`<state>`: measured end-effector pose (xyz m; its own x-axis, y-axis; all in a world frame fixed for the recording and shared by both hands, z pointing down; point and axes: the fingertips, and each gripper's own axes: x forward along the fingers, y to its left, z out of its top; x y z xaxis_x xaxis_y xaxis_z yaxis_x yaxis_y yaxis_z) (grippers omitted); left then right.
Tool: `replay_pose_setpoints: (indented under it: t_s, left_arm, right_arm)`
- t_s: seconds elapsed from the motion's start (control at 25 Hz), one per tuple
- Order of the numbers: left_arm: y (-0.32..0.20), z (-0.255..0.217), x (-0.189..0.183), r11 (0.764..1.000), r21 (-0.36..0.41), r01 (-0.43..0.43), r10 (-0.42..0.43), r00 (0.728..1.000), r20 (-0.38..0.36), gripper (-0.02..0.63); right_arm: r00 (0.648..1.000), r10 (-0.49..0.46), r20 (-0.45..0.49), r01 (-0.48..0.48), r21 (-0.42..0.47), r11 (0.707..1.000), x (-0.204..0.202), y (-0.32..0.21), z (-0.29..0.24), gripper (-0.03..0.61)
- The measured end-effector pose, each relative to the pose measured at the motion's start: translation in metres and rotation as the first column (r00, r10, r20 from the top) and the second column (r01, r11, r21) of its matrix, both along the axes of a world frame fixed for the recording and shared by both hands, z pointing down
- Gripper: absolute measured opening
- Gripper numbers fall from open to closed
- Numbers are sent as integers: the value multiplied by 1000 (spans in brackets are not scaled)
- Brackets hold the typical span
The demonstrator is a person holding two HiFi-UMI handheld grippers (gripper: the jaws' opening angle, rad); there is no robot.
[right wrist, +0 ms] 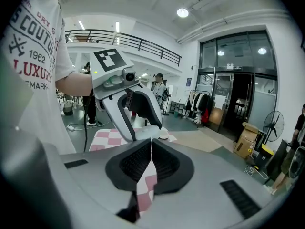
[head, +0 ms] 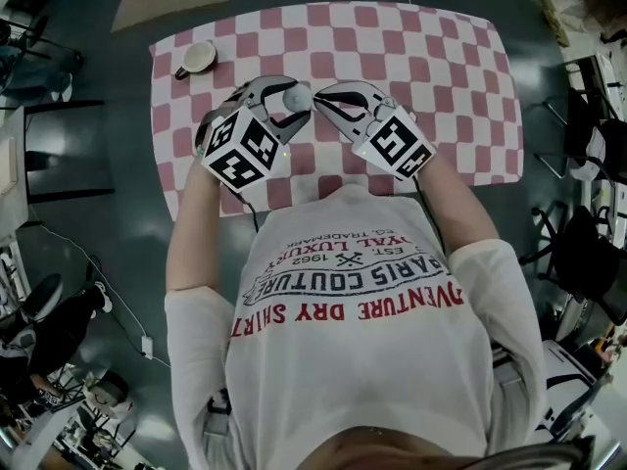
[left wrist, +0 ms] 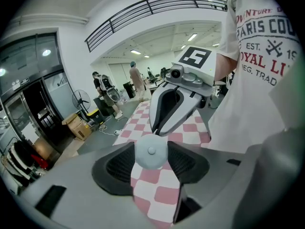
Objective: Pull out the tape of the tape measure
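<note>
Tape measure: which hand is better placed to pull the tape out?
Probably right. The left gripper holds the tape measure between its jaws; the right gripper has its jaws nearly together at its edge.

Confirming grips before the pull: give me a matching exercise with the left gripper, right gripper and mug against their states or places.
Things:
1. left gripper
2. right gripper
3. mug

States or places:
A. at the far left corner of the checkered cloth
B. jaws clamped on the round tape measure
C. jaws closed together

Pairs: 1-B, 2-C, 3-A
</note>
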<state>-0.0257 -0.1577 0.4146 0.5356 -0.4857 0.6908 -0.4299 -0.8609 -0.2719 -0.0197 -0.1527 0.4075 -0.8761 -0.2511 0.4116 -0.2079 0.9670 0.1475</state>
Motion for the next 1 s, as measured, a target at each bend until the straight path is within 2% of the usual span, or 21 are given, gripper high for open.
replay_pose_setpoints:
  t_s: [0.24,0.56,0.92,1.0]
  left_arm:
    - [-3,9,-3,1000,-2,1,-1,1000,27,233]
    - [-13,18,-15,1000,0,23,-23,998,63,233]
    - [-22,17,-8,999,14,38,-39,999,32,233]
    - [-26,17,-10,999,27,44,-46,998,46,233]
  right_arm:
    - [1000,2,-18,-3,-11,1000,2,-3,7,32]
    - [998,61,-26,-62,-30,998,18,-20,14,32]
    - [992,126,-29,-128,-64,990,32,-31,19,32]
    - [986,162,-37,-165,-67,984,40,-40,21,32]
